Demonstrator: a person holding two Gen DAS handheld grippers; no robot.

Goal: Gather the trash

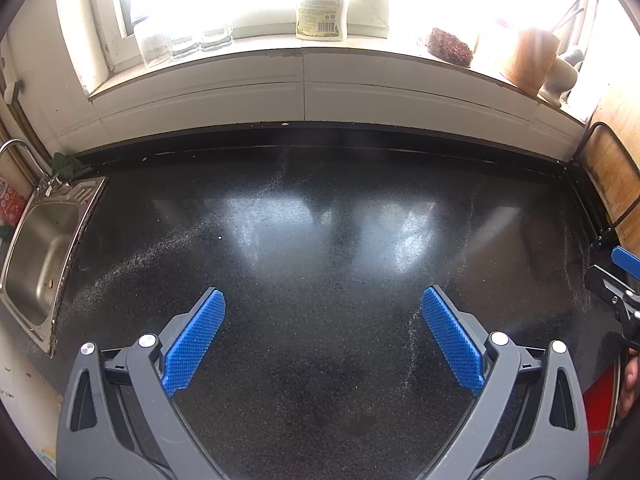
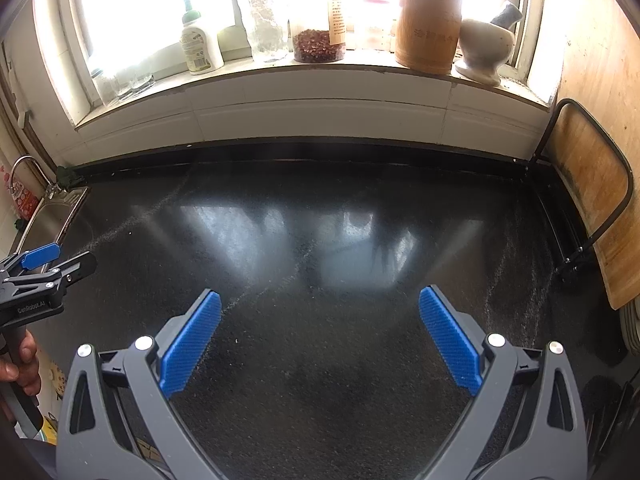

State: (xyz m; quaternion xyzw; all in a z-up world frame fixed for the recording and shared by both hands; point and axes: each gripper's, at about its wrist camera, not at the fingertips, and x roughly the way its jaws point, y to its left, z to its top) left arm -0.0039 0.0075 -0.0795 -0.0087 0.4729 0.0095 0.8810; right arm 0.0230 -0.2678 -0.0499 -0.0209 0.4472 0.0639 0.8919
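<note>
I see no trash on the black speckled countertop (image 1: pixel 320 240), which also fills the right wrist view (image 2: pixel 320 240). My left gripper (image 1: pixel 323 300) is wide open and empty above the counter's front part. My right gripper (image 2: pixel 320 304) is also wide open and empty. In the left wrist view the right gripper (image 1: pixel 618 276) shows at the right edge. In the right wrist view the left gripper (image 2: pixel 40 268) shows at the left edge, held by a hand.
A steel sink (image 1: pixel 40 256) lies at the left with a tap. The windowsill holds a bottle (image 2: pixel 200 44), glasses, a jar of red spice (image 2: pixel 318 44), a wooden utensil pot (image 2: pixel 428 28) and a mortar (image 2: pixel 486 48). A wooden cutting board (image 2: pixel 592 200) leans at the right.
</note>
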